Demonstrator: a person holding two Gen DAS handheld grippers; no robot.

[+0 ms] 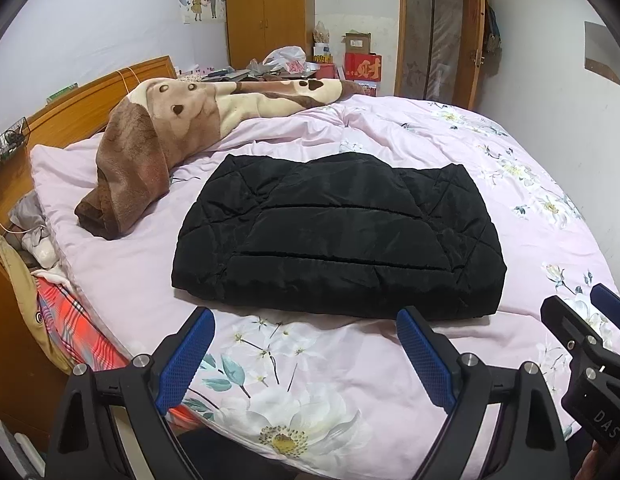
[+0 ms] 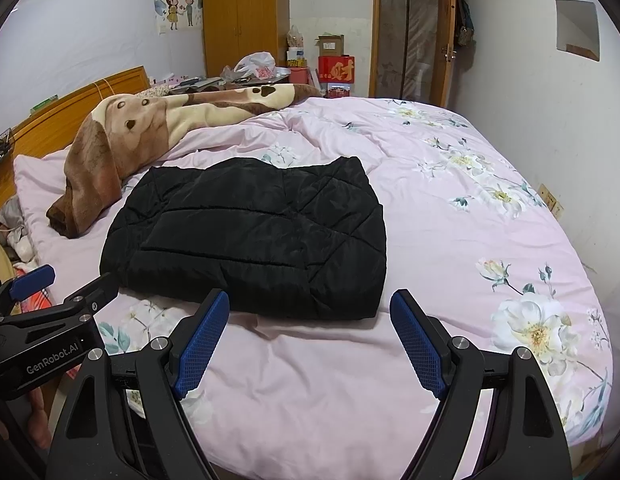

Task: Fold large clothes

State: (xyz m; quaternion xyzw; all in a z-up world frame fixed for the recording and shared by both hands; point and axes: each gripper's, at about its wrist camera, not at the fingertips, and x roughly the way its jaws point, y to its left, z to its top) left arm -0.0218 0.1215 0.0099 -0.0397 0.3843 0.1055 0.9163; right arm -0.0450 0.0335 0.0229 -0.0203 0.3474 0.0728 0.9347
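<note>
A black quilted jacket (image 1: 334, 236) lies folded into a flat rectangle on the pink floral bed cover (image 1: 293, 364); it also shows in the right wrist view (image 2: 249, 240). My left gripper (image 1: 305, 316) is open and empty, held just short of the jacket's near edge. My right gripper (image 2: 310, 300) is open and empty, near the jacket's near right corner. Each gripper shows at the edge of the other's view: the right gripper (image 1: 582, 312) and the left gripper (image 2: 65, 280). Neither touches the jacket.
A brown and cream plush blanket (image 1: 157, 136) lies bunched at the back left by the wooden headboard (image 1: 81, 100). A wardrobe (image 1: 265, 12), boxes (image 1: 362, 64) and a door (image 1: 438, 32) stand beyond the bed. Clutter lies in the gap at the left (image 1: 33, 248).
</note>
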